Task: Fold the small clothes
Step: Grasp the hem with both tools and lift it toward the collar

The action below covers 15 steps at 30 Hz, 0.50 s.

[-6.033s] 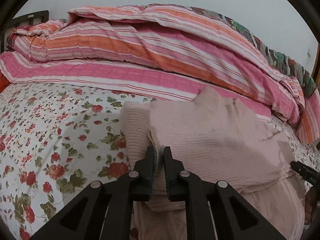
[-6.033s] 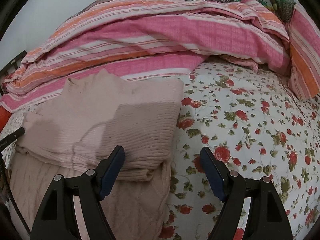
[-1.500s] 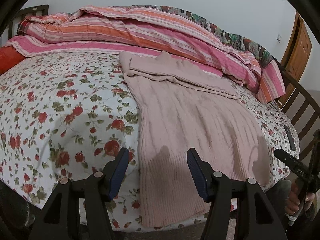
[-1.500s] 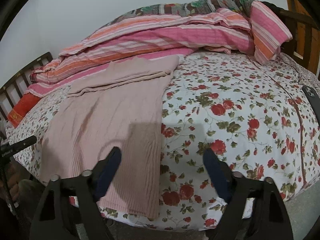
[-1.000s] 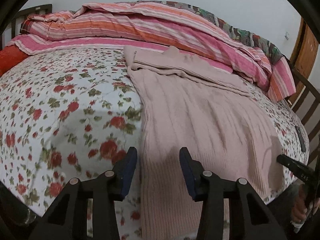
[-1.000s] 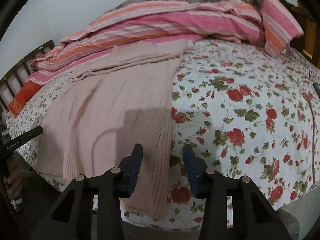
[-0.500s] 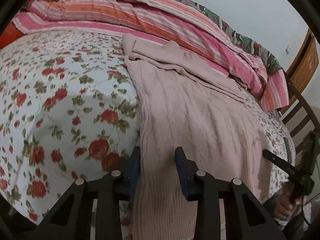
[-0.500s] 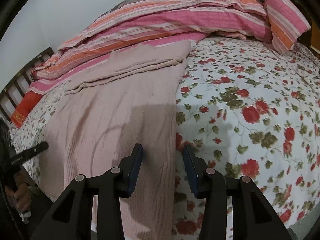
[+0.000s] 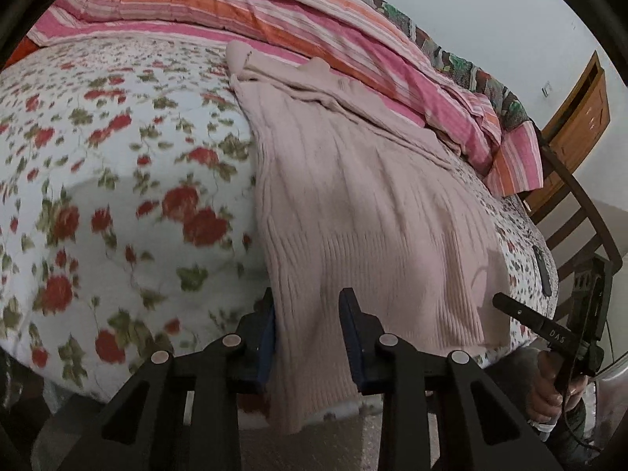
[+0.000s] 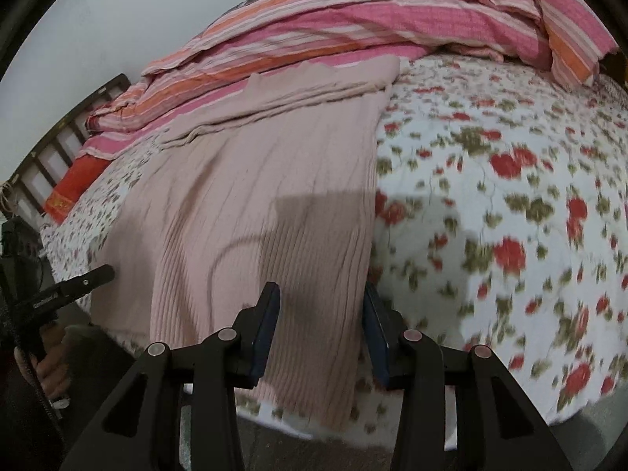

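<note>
Across the floral sheet (image 9: 117,165) lies a pale pink ribbed knit sweater (image 9: 353,204), long and flat, its top folded over near the striped quilt (image 9: 274,11) and its hem hanging over the bed's edge. Left gripper (image 9: 307,327) straddles the hem's left corner, jaws closing, fabric between them. Right gripper (image 10: 322,324) straddles the right corner, partly open, not visibly pinching.
</note>
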Tool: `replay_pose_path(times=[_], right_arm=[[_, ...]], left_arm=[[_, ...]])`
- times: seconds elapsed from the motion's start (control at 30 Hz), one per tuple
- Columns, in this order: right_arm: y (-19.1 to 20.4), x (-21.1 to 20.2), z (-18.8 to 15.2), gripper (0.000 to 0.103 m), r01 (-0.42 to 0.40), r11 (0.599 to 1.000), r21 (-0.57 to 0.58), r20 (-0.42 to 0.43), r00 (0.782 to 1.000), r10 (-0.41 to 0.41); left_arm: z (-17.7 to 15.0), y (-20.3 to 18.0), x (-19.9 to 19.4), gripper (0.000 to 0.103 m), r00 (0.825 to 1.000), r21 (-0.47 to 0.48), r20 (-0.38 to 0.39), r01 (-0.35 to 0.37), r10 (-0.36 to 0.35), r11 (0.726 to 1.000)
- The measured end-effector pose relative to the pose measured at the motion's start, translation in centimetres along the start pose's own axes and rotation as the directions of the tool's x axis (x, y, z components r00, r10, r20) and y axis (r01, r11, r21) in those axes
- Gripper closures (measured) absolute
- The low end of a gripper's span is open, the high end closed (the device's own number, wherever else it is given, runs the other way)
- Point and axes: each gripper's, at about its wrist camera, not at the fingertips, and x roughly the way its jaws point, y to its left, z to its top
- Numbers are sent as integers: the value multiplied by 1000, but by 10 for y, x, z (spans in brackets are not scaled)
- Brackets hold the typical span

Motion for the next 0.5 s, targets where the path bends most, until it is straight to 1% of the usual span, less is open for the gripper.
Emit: replay_pose_path(times=[0.1,0.13,0.17,0.2,0.23,0.27,0.3,0.33,0.4,0.5], right_arm=[[0,4,-9,60,1,1000,5,-28,1000,-1],[1,6,-10,60,1,1000,5,-31,1000,-1],[2,6,-12,61,1,1000,4,-33,999,-1],[3,7,-12,63,-2,1000,1,-37,999,3],[5,9,-12,80,-15,1000,-4,-50,999,14],[5,11,-12,93,-21,1000,-2,-68,997,21],[3,10,-10,97,-24,1000,5,-67,997,24],[2,5,-9,97,-37,999,15,-47,998,37],[-1,-8,-7,98,-75,997,32,1,997,75],[-9,-29,0,98,-160,984,74,65,986,156]], left_arm=[[-7,-3,0,76,1000,3,-7,2,-2,1000],[-9,-3,-1,79,1000,-1,-3,4,-4,1000],[-9,-4,-2,86,1000,-4,0,6,-6,1000],[-9,-4,-2,90,1000,-7,1,10,-10,1000],[-9,-5,-3,96,1000,-11,2,17,-17,1000],[-8,-5,-5,96,1000,-13,12,17,-17,1000],[-6,-6,-10,96,999,-15,35,22,-21,1000],[-4,-6,-17,97,998,-15,56,39,-38,999],[3,-6,-34,97,990,-39,95,107,-103,993],[13,-8,-52,97,982,-32,145,126,-120,992]])
